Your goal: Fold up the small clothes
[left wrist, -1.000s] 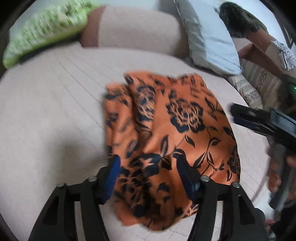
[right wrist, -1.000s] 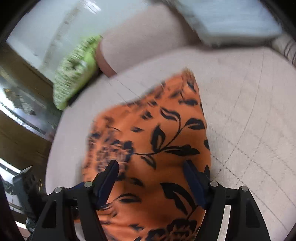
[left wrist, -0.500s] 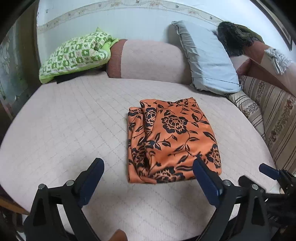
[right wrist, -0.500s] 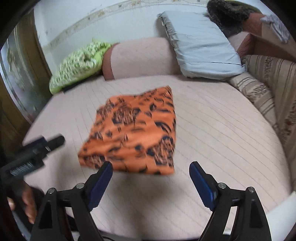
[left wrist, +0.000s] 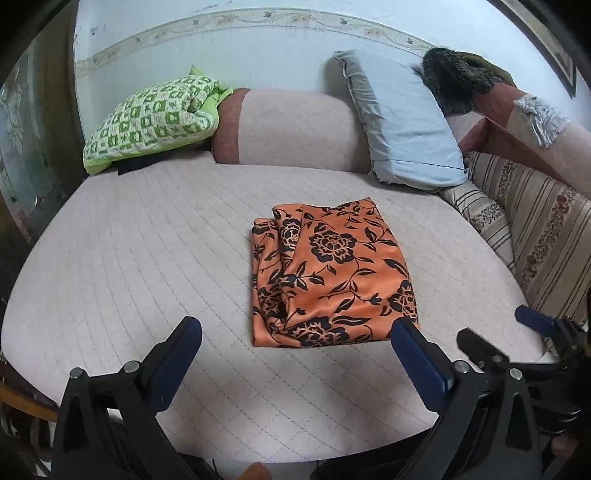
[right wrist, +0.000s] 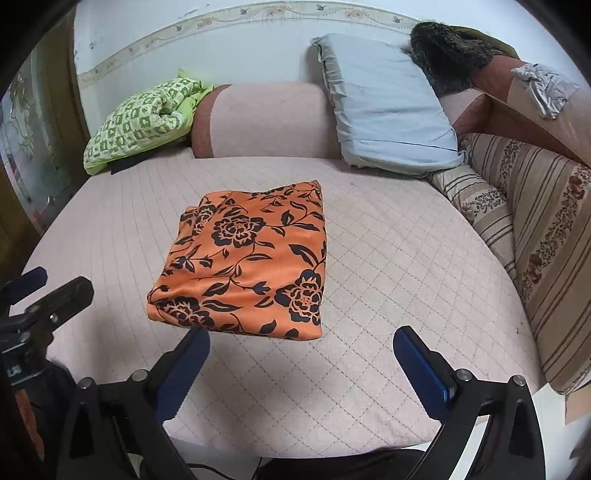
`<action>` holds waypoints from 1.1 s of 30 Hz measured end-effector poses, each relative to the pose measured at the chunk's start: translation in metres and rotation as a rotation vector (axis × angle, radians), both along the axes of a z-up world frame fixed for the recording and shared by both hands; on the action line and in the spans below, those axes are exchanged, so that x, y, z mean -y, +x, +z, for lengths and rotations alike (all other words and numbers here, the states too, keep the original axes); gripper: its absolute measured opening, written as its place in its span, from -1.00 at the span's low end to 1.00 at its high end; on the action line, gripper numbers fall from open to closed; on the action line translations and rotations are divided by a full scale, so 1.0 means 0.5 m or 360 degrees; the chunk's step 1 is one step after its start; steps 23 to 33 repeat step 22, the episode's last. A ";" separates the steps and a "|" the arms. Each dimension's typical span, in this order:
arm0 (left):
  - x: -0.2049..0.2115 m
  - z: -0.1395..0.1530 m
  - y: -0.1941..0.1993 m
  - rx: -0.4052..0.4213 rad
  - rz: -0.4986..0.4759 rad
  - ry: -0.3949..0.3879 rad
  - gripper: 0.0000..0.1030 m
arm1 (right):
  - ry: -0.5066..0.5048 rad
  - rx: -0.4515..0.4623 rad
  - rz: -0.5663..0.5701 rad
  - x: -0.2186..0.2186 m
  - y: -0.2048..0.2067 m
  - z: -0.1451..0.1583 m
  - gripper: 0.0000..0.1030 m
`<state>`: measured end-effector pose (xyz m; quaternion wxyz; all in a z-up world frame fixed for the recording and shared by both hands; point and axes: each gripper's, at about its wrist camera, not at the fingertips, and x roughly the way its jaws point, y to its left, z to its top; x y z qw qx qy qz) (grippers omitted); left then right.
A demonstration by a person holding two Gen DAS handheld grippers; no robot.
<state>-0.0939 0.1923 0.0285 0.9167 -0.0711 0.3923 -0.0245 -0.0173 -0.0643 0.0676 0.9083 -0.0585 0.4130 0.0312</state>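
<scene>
Your bed (left wrist: 122, 258) carries the folded orange floral garment (left wrist: 328, 273) mid-surface, nearer its right edge. It looks thin, limp and slippery, so pinch a doubled corner or hem. Your left gripper (left wrist: 295, 354) and right gripper (right wrist: 301, 356) have just been opening; both stand wide, empty.

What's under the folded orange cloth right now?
The orange floral cloth lies folded on the pink quilted bed cover. Its own lower layers show at the left edge; anything beneath them is hidden.

A home bedroom: quilted bed (left wrist: 147, 258), pillows (left wrist: 399, 122), green quilt (left wrist: 147, 114), wallpaper border (left wrist: 258, 22).
</scene>
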 end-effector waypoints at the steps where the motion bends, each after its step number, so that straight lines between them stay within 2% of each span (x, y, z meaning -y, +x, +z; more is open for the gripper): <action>1: 0.001 0.001 0.001 -0.0003 0.0007 0.0006 0.98 | -0.0010 -0.0011 0.0002 0.000 0.002 -0.002 0.96; 12: 0.015 0.017 0.009 0.0001 0.0027 0.0090 0.98 | -0.0032 -0.0005 -0.0009 -0.012 0.008 -0.006 0.96; 22: 0.023 0.031 0.018 0.0057 0.0008 0.0083 0.99 | -0.0038 0.0004 -0.0010 -0.017 0.025 -0.005 0.96; 33: 0.023 0.031 0.018 0.0057 0.0008 0.0083 0.99 | -0.0038 0.0004 -0.0010 -0.017 0.025 -0.005 0.96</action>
